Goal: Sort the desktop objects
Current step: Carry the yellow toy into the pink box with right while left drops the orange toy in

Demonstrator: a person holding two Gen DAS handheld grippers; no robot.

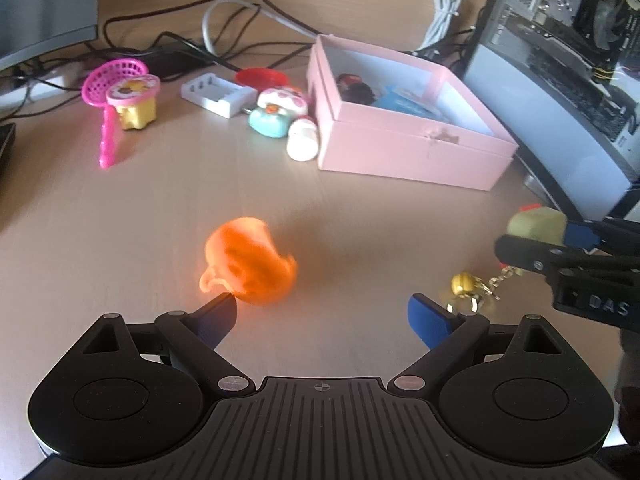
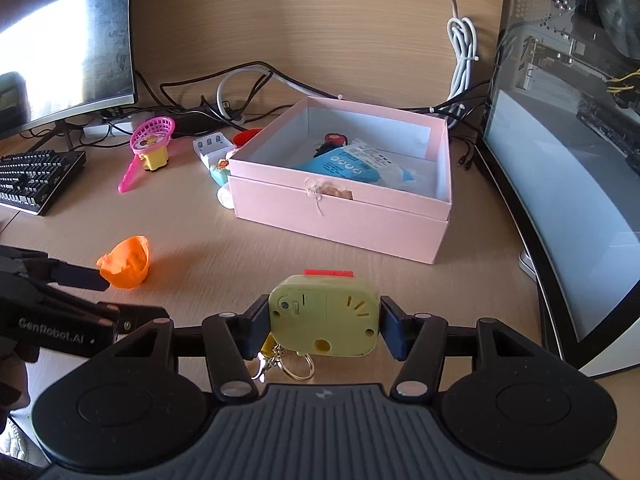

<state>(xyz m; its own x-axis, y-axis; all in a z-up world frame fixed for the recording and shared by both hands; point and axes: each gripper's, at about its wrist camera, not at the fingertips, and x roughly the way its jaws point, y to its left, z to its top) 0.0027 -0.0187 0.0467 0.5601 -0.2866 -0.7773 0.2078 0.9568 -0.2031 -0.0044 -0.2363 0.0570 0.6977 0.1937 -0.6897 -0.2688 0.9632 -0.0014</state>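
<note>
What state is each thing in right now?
pink box: open, partly filled
green keychain toy: clamped, lifted
right gripper: shut on the toy
left gripper: open, one finger touching the orange toy
orange toy: on desk, blurred
pink strainer: lying on desk

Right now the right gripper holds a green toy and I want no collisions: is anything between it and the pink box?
Nothing visible blocks it. The right gripper is shut on the green toy, and bare desk lies between it and the open pink box. The orange toy and left gripper sit off to the left.
</note>
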